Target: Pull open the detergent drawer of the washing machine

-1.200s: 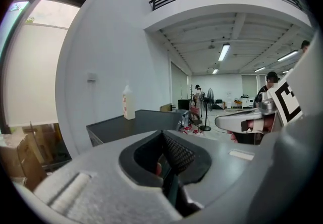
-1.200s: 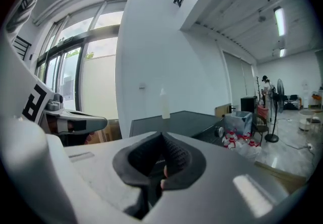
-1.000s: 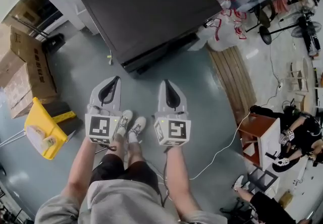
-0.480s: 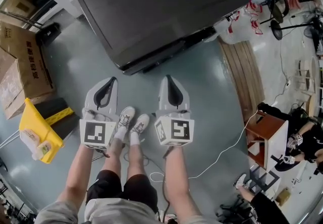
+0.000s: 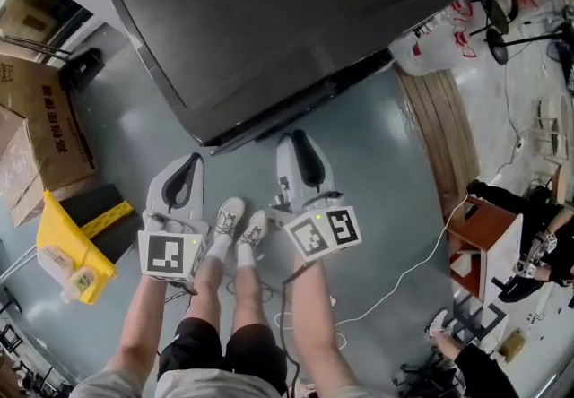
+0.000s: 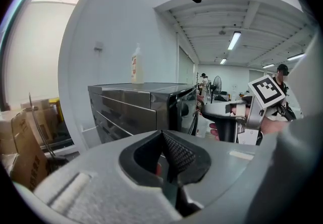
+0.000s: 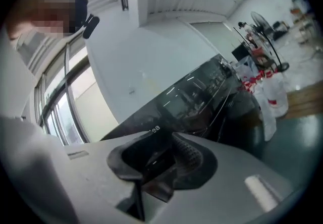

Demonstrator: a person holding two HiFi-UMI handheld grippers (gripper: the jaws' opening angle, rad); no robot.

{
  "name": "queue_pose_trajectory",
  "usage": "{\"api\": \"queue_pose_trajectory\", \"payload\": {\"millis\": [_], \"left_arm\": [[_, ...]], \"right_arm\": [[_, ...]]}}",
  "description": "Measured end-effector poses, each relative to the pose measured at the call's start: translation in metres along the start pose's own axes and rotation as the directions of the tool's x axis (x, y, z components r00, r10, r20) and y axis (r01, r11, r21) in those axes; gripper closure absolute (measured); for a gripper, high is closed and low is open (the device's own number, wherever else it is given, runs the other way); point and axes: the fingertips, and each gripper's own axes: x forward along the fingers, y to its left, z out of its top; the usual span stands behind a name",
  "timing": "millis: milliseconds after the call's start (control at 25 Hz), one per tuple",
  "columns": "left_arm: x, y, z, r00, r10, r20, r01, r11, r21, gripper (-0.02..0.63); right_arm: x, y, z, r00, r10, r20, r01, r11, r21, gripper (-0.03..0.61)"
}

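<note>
**A:** What stands before the washing machine (image 5: 269, 20)?

**B:** A person, seen from above, holding both grippers just short of the machine's front edge. The left gripper (image 5: 190, 168) has its jaws together and holds nothing. The right gripper (image 5: 303, 151) is rolled to one side, and its jaws are opening with nothing between them.

**A:** And the detergent drawer?

**B:** It is somewhere on the machine's dark front (I cannot pick it out in any view).

**A:** What might go wrong?

**B:** I judge that jaws opened this little could miss the drawer's lip or slip off it. A rolled grip might pull askew and jam the drawer. A hard tug could also rock the bottle (image 6: 136, 64) on the machine's top.
</note>
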Motion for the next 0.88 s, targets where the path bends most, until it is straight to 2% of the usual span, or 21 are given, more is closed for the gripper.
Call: {"api": "queue_pose_trajectory", "payload": {"millis": [80, 200, 520, 880], "left_arm": [[0.003, 0.002, -0.001, 1.0, 0.0, -0.004, 0.0, 1.0, 0.001, 0.603], [0.006, 0.005, -0.001, 1.0, 0.002, -0.009, -0.002, 1.0, -0.002, 0.603], [0.014, 0.006, -0.007, 1.0, -0.001, -0.025, 0.001, 1.0, 0.012, 0.603], [0.015, 0.011, -0.013, 0.998, 0.005, -0.06, -0.003, 1.0, 0.025, 0.603]], "right_arm": [[0.005, -0.002, 0.0, 0.999, 0.036, 0.024, -0.038, 0.995, 0.096, 0.403], [0.012, -0.003, -0.005, 0.996, 0.079, 0.044, -0.086, 0.978, 0.191, 0.33], [0.02, 0.0, 0.002, 0.974, 0.166, 0.153, -0.212, 0.906, 0.367, 0.261], [0.025, 0.0, 0.003, 0.966, 0.142, 0.216, -0.227, 0.866, 0.445, 0.249]]}}
